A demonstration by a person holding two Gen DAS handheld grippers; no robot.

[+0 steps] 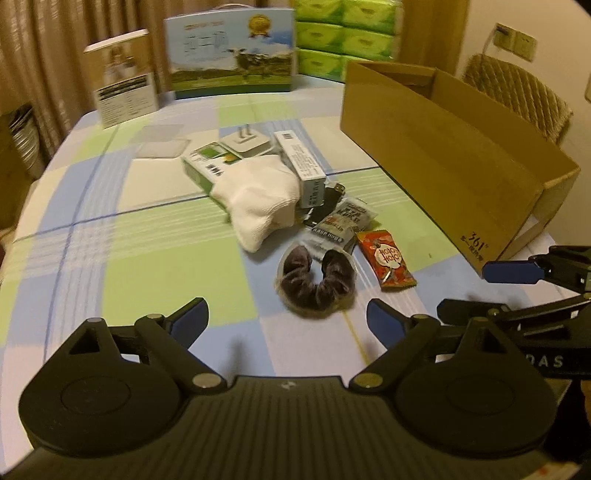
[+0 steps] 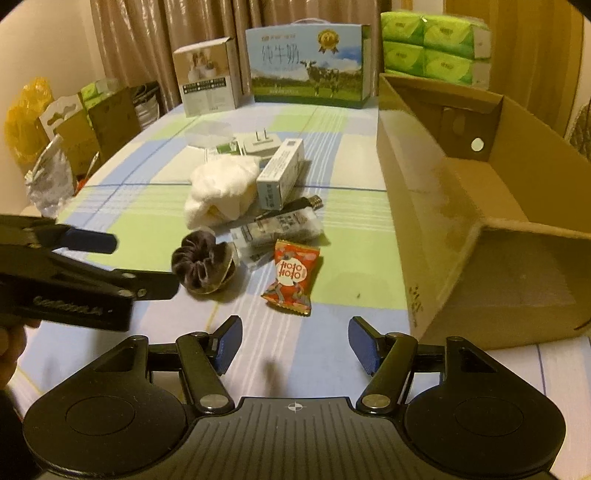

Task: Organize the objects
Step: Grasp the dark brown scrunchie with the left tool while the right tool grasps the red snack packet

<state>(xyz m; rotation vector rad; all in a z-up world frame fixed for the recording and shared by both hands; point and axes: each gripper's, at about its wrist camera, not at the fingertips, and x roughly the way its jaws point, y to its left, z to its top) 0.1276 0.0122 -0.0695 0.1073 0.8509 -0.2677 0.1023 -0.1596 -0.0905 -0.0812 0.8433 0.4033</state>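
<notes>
A pile of small things lies mid-table: a dark purple scrunchie [image 1: 316,280] [image 2: 203,266], a red snack packet [image 1: 386,258] [image 2: 293,275], a white sock [image 1: 258,199] [image 2: 221,192], a grey sachet [image 1: 338,221] [image 2: 277,229], a white carton [image 1: 304,162] [image 2: 280,173], a green box [image 1: 207,166] and a white plug [image 1: 245,142] [image 2: 260,142]. An open cardboard box [image 1: 443,173] [image 2: 480,221] stands to the right. My left gripper [image 1: 288,319] is open and empty, just short of the scrunchie. My right gripper [image 2: 293,345] is open and empty, just short of the red packet.
At the table's far edge stand a milk carton case [image 1: 231,51] [image 2: 310,62], a smaller printed box [image 1: 123,77] [image 2: 208,75] and green tissue packs [image 1: 343,33] [image 2: 432,44]. A clear plastic lid [image 1: 162,142] lies behind the pile. Bags and boxes [image 2: 74,122] crowd the floor left.
</notes>
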